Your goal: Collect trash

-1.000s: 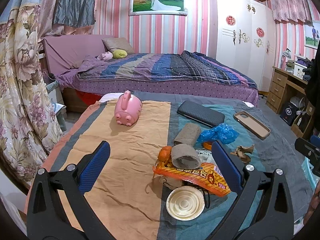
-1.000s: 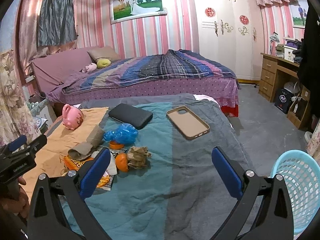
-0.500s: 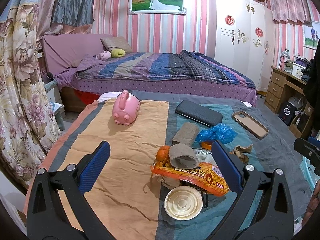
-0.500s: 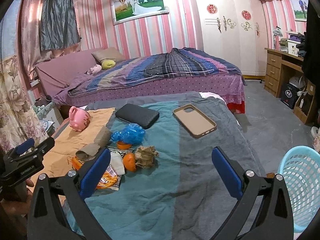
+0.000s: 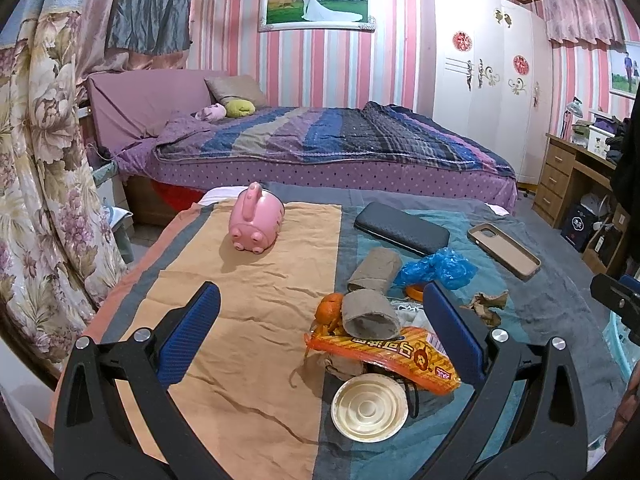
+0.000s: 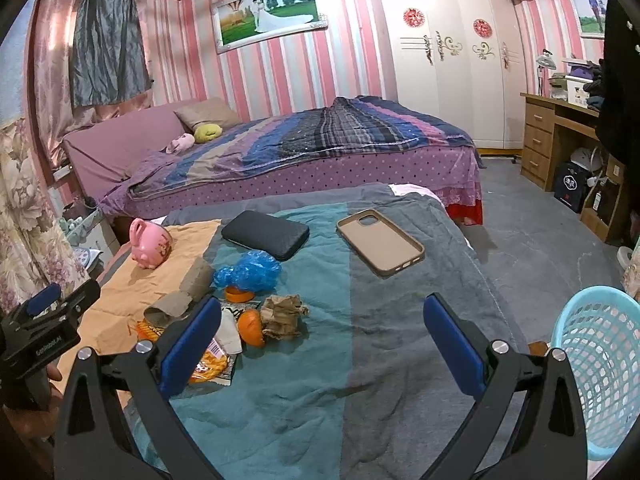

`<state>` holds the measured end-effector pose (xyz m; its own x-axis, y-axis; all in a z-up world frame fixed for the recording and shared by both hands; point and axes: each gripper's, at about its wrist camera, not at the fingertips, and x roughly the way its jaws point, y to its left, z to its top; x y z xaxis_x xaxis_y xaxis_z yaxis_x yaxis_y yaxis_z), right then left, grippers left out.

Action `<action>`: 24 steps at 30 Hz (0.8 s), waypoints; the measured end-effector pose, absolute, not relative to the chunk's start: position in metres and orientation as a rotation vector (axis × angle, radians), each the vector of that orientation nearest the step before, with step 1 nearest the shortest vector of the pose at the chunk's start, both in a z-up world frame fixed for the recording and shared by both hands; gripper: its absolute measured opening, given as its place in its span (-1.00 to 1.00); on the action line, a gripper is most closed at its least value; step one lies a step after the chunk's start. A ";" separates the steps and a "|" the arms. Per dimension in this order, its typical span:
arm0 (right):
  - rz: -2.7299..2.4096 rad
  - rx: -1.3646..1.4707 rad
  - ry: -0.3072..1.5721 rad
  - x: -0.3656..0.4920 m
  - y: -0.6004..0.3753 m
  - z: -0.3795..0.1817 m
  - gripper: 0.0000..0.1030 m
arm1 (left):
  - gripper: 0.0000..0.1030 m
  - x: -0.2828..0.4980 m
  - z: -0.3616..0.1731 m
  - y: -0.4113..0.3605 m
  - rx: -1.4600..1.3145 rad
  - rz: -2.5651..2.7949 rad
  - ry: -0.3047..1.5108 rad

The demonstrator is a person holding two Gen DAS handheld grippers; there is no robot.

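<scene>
A heap of trash lies on the cloth-covered table: an orange snack wrapper (image 5: 384, 354), a round lid (image 5: 370, 408), two cardboard rolls (image 5: 370, 314), orange peel (image 5: 330, 306), a blue plastic bag (image 5: 438, 266) and crumpled brown paper (image 5: 486, 304). My left gripper (image 5: 320, 340) is open and empty, just before the heap. In the right wrist view the heap sits left of centre, with the blue bag (image 6: 248, 270), brown paper (image 6: 284, 314) and peel (image 6: 252, 326). My right gripper (image 6: 322, 346) is open and empty above the teal cloth. A light blue basket (image 6: 600, 364) stands right of the table.
A pink piggy bank (image 5: 256, 222), a black case (image 5: 402, 228) and a tan phone case (image 5: 504, 248) lie further back on the table. A bed (image 5: 320, 144) stands behind, a wardrobe (image 5: 480, 80) and desk (image 5: 576, 176) to the right, a floral curtain (image 5: 36, 160) on the left.
Both grippers have shifted slightly; the right wrist view has drifted a little to the left and closer to the trash. Nothing was picked up.
</scene>
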<state>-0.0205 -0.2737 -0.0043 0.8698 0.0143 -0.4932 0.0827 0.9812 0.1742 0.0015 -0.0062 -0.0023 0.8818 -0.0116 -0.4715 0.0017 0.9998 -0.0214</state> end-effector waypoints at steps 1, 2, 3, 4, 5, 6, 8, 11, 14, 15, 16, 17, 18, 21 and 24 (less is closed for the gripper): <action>-0.039 0.192 0.516 -0.020 -0.275 -0.005 0.92 | 0.90 0.001 -0.002 -0.006 -0.020 -0.002 0.488; -0.041 0.191 0.516 -0.020 -0.276 -0.005 0.92 | 0.90 0.001 -0.002 -0.006 -0.019 0.001 0.487; -0.040 0.190 0.517 -0.020 -0.276 -0.005 0.92 | 0.90 0.001 -0.002 -0.006 -0.019 0.005 0.486; -0.040 0.191 0.516 -0.020 -0.276 -0.005 0.92 | 0.90 0.001 -0.002 -0.005 -0.022 0.003 0.485; -0.040 0.192 0.515 -0.020 -0.276 -0.005 0.92 | 0.90 0.001 -0.002 -0.005 -0.025 0.000 0.486; -0.037 0.192 0.515 -0.020 -0.275 -0.005 0.92 | 0.90 0.001 -0.002 -0.005 -0.023 -0.002 0.487; -0.035 0.192 0.523 -0.019 -0.275 -0.006 0.92 | 0.90 0.001 -0.002 -0.006 -0.023 -0.013 0.488; -0.031 0.189 0.526 -0.018 -0.275 -0.006 0.92 | 0.90 0.001 -0.002 -0.006 -0.031 -0.025 0.491; -0.032 0.180 0.525 -0.018 -0.274 -0.007 0.92 | 0.90 0.001 -0.002 -0.006 -0.033 -0.030 0.490; -0.032 0.177 0.525 -0.019 -0.273 -0.007 0.92 | 0.90 0.001 -0.002 -0.006 -0.036 -0.034 0.490; -0.032 0.176 0.526 -0.019 -0.273 -0.007 0.92 | 0.90 0.001 -0.002 -0.006 -0.037 -0.032 0.489; -0.031 0.178 0.525 -0.019 -0.273 -0.007 0.92 | 0.90 0.001 -0.001 -0.006 -0.038 -0.031 0.488; -0.031 0.180 0.526 -0.019 -0.273 -0.006 0.92 | 0.90 0.001 -0.001 -0.006 -0.039 -0.032 0.487; -0.029 0.191 0.527 -0.019 -0.275 -0.006 0.92 | 0.90 0.001 -0.001 -0.006 -0.039 -0.033 0.487; -0.025 0.196 0.532 -0.018 -0.276 -0.007 0.92 | 0.90 0.001 -0.001 -0.006 -0.045 -0.034 0.490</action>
<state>-0.0182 -0.2755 -0.0066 0.8618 0.0272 -0.5065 0.0745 0.9809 0.1795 0.0009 -0.0058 -0.0009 0.8820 -0.0435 -0.4693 0.0219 0.9984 -0.0514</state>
